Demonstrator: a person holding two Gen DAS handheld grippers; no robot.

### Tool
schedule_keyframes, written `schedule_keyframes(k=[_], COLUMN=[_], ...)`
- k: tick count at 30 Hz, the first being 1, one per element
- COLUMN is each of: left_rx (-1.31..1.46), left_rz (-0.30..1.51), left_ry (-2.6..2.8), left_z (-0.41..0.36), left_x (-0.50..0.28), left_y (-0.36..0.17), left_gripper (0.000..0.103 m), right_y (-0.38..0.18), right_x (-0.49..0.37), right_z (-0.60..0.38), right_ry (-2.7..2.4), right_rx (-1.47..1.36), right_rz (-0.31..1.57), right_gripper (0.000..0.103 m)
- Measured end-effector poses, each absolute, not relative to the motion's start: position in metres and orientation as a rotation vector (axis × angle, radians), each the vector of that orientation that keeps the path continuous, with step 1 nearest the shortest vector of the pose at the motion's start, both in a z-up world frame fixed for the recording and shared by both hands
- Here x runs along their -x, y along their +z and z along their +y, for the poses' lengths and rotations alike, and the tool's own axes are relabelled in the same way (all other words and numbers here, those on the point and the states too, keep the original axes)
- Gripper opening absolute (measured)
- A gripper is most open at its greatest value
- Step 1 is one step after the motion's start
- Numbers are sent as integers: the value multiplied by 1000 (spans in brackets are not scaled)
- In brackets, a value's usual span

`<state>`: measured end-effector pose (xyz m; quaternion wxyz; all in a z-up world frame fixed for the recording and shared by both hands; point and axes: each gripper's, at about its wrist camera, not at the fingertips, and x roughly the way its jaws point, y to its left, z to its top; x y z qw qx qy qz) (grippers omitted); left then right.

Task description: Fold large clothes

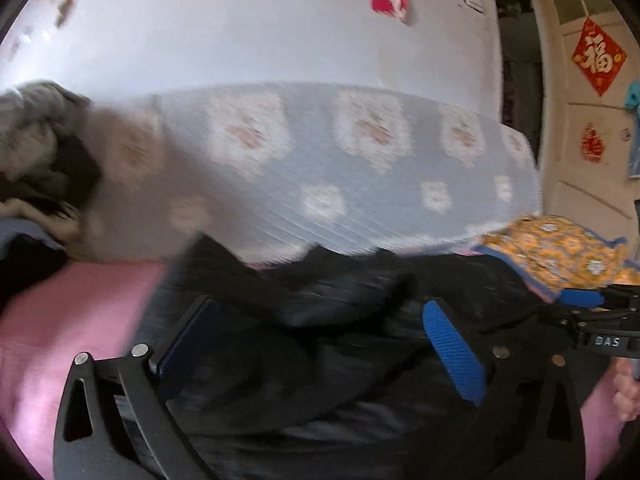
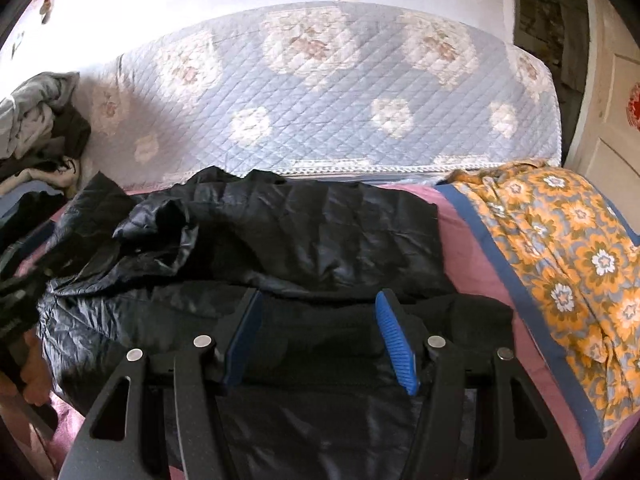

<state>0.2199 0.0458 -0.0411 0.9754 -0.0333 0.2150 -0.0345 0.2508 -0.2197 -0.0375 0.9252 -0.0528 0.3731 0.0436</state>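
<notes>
A black quilted jacket (image 2: 280, 232) lay spread across the pink bed sheet (image 2: 472, 264), filling the middle of the right wrist view, with its long axis running left to right across the frame. A sleeve lay bunched and folded over at centre left, and a darker hem band crossed just ahead of the right tongs (image 2: 320, 344).

The right tongs stood partly apart at the lower centre, directly over that hem band; the pictures did not make clear whether the blue pads pressed any cloth. In the blurred left wrist view, the left tongs (image 1: 320, 344) stood spread wide with nothing gripped, the jacket's dark cloth lying below and ahead of them.

The right tongs also showed at the right edge of the left wrist view, so the two hands sat side by side along the jacket's near edge. Judged from this, the loose sleeve at the left was nearer the left hand, while the right hand sat at the hem.

An orange floral quilt (image 2: 560, 264) lay at the right, just beside the jacket, and a pile of clothes (image 2: 40, 128) at the upper left.
</notes>
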Motion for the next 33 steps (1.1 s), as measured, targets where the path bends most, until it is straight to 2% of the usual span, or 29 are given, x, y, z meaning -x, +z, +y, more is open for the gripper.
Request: schedule_keyframes(k=[4,15,24,29,33], left_rx=[-15,1,69,132,222], left_rz=[419,360,445,494,506], left_ry=[17,76,59,59,76], left_z=[62,94,114,122,139], left_x=[-216,-233,-241,-245,-244], left_y=[-46,-47,-78,-88,-92], left_gripper=[102,102,102,102,102], right_y=[-38,-24,-30,-28,-35], right_x=[-247,-248,-264,-290,-302], right_z=[-202,-158,-119,-101,-67], right_ry=[90,120,213,386,392], right_rx=[138,241,275,194,355], right_rz=[753,700,730,849,829], right_gripper=[61,63,63,63,63])
